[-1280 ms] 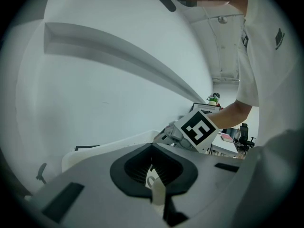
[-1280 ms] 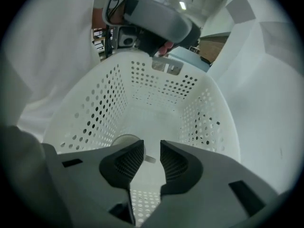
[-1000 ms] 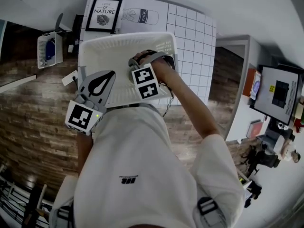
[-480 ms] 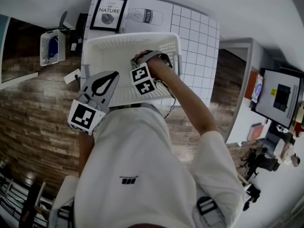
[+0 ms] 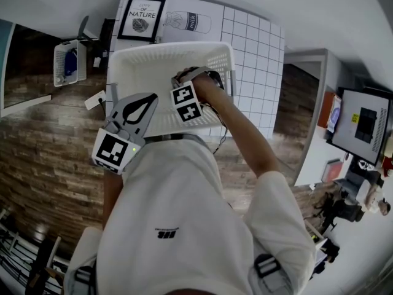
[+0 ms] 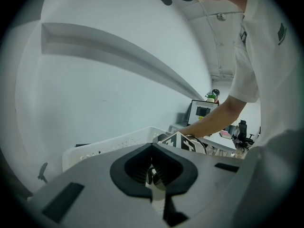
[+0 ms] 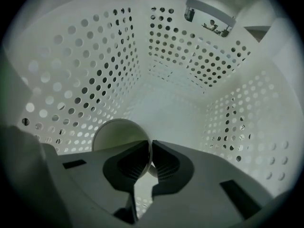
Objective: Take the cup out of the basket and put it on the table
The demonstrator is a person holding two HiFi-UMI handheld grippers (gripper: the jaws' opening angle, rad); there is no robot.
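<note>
Cup (image 7: pixel 118 136) — upright in basket (image 7: pixel 95 56), mouth up, body left of right gripper (image 7: pixel 150 161), whose jaws, just now closing, pinch the cup's right wall. Left gripper (image 6: pixel 152 148) — outside basket, jaws together, empty.

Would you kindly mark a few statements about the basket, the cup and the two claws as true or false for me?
1. The right claw grips the cup by its wall. True; its jaws have just been closing, the wall between them.
2. The cup stands on the table. False; it is inside the white basket.
3. The left claw holds something. False; it is shut and empty.
4. The basket's walls are perforated. True.
</note>
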